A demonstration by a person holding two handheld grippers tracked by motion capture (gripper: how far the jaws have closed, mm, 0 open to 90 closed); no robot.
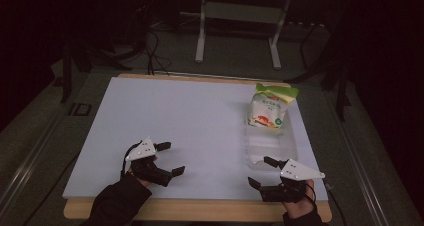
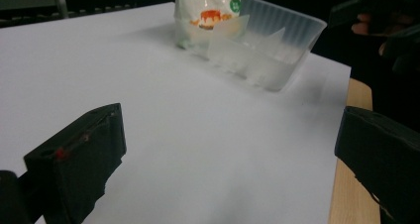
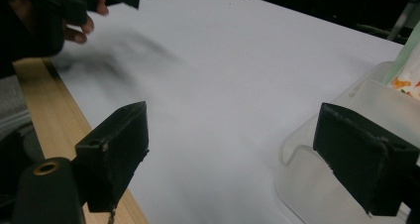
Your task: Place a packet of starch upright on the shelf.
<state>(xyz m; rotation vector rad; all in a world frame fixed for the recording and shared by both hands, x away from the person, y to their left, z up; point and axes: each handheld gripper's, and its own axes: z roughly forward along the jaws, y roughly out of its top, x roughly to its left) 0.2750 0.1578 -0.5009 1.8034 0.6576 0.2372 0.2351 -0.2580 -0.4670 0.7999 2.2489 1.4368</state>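
Table [image 1: 175,116] with white sheet carries a clear plastic tray [image 1: 270,146], long axis running away from the person, directly ahead of the right gripper [image 1: 262,172]; a snack bag [image 1: 270,107] stands at its far end. Right gripper is nearer; left gripper [image 1: 171,158] well apart. Both jaws spread, empty

The table carries one snack bag [image 1: 270,108], one clear plastic tray [image 1: 272,148] and one white sheet [image 1: 180,126]; two grippers, left [image 1: 170,159] and right [image 1: 261,172].
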